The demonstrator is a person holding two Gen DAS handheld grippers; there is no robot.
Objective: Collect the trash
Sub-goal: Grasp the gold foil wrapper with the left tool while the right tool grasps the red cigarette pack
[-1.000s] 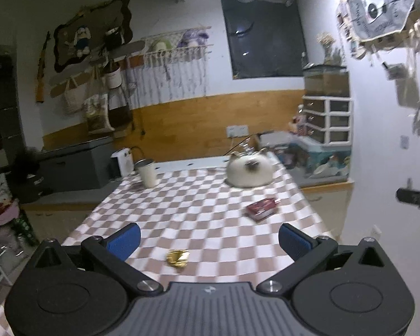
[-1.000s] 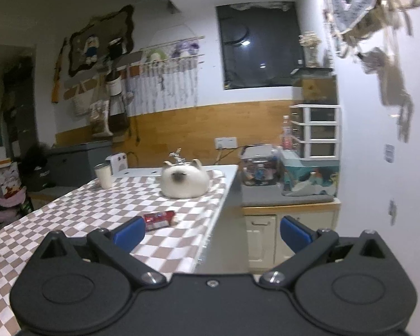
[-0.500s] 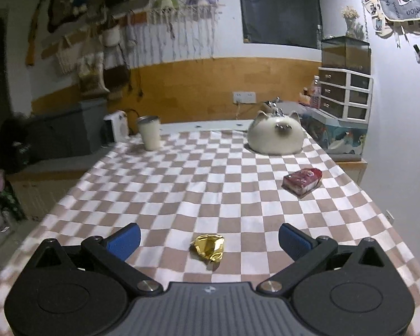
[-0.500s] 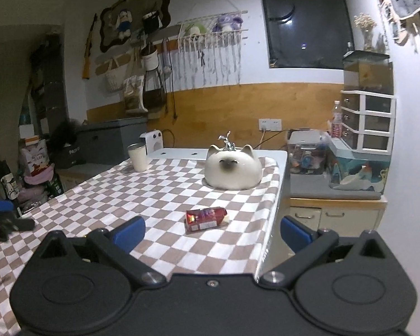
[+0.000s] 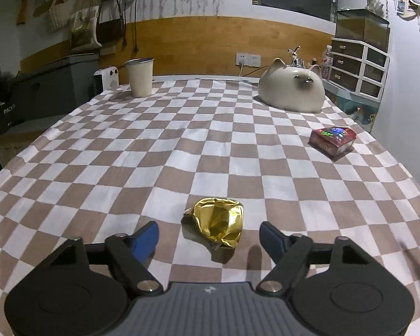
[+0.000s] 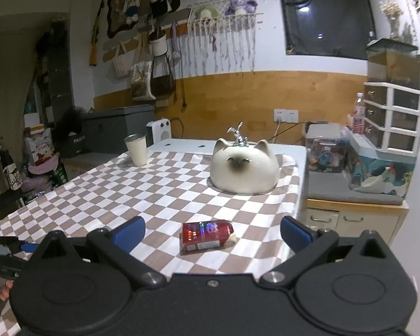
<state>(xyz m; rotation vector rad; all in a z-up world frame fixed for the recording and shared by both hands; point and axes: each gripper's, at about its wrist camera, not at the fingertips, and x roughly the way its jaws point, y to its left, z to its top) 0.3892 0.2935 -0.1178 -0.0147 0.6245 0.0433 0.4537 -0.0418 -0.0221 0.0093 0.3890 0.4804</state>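
Gold foil, all crumpled up, is the first thing that catches the eye: the gold wrapper [image 5: 217, 222] lies on the checkered cloth [image 5: 182, 145] near the front edge of the worktop, right between the blue pads of the left gripper [image 5: 209, 235]. Those jaws are closing in on it but neither pad touches the foil, there's a gap on both sides, so nothing is gripped. Over toward the right edge of the worktop sits the red packet [image 5: 333, 141], a shiny little box lying flat, well apart from the wrapper. From the right wrist view that same red packet [image 6: 207, 236] lies just ahead of the right gripper [image 6: 212, 229], roughly centred between its two pads, jaws spread wide and holding nothing, the pads well clear of the packet on each side. At the far right corner of the worktop is a cream cat-shaped ceramic thing [image 5: 292, 91], and at the far left corner a pale cup [image 5: 139, 77] stands upright. At the left edge of the right wrist view you can just catch part of the left gripper and some fingers around it.
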